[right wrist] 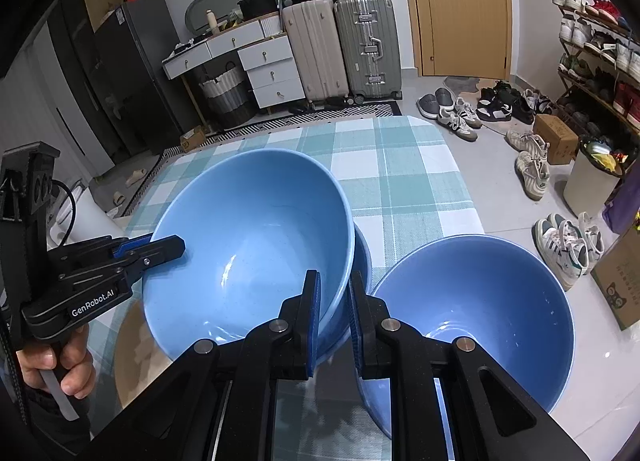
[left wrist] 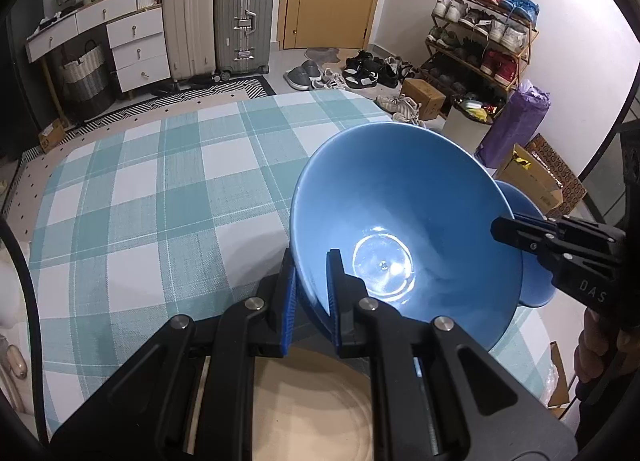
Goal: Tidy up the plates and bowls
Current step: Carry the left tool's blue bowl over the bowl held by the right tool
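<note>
- Setting: a room with suitcases [left wrist: 224, 21] and a shoe rack [left wrist: 480, 29] is lying beyond a table [left wrist: 160, 201] that is wearing a checked cloth.
- Task item: a large blue bowl [left wrist: 400, 201] is hanging tilted over the near right part of the table, with its mouth facing the cameras.
- Left gripper [left wrist: 312, 293]: it is clamping the bowl's rim, one pad inside and one outside.
- Right gripper [right wrist: 335, 321]: it is pinching the opposite rim in the same way, so both claws are sharing the load.
- Surroundings: a second bowl [right wrist: 363, 257] is showing just under and behind the held one, and whether the two are touching cannot be told. A third bowl [right wrist: 480, 301] is sitting apart on the right. A tan disc [left wrist: 312, 401] is lying below the left gripper.
- Step, as judged: the bowl is being nested into the second bowl, and the stack is not yet seated.
- Next move, as judged: it is calling for levelling the rim, centring it over the second bowl, easing it down evenly, then releasing both grips together.
</note>
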The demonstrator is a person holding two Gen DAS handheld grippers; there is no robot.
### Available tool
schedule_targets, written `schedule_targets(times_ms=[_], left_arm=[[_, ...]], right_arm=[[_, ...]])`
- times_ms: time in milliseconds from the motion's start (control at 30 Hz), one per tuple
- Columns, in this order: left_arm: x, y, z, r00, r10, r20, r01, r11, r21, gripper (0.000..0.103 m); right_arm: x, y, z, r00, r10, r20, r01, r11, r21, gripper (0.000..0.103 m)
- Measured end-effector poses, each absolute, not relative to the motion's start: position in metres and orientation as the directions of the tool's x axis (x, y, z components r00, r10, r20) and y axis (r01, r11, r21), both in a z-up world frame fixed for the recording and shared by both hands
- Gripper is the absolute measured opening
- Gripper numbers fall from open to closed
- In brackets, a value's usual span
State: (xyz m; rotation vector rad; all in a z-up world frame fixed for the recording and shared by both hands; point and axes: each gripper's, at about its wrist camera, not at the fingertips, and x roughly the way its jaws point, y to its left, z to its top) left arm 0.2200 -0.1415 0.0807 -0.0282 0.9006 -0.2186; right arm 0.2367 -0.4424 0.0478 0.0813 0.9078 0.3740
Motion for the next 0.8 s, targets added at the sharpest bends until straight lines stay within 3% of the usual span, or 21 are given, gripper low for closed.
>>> schedule_targets(times_ms=[800], left_arm=[[0.232, -0.151, 0.042, 0.592, -0.114, -0.798, 0.181, 0.983, -0.006, 0.01]], right_arm=[[0.238, -0.439, 0.024, 0.552, 0.286, -0.784, -0.281, 0.948, 0.148, 0.014]])
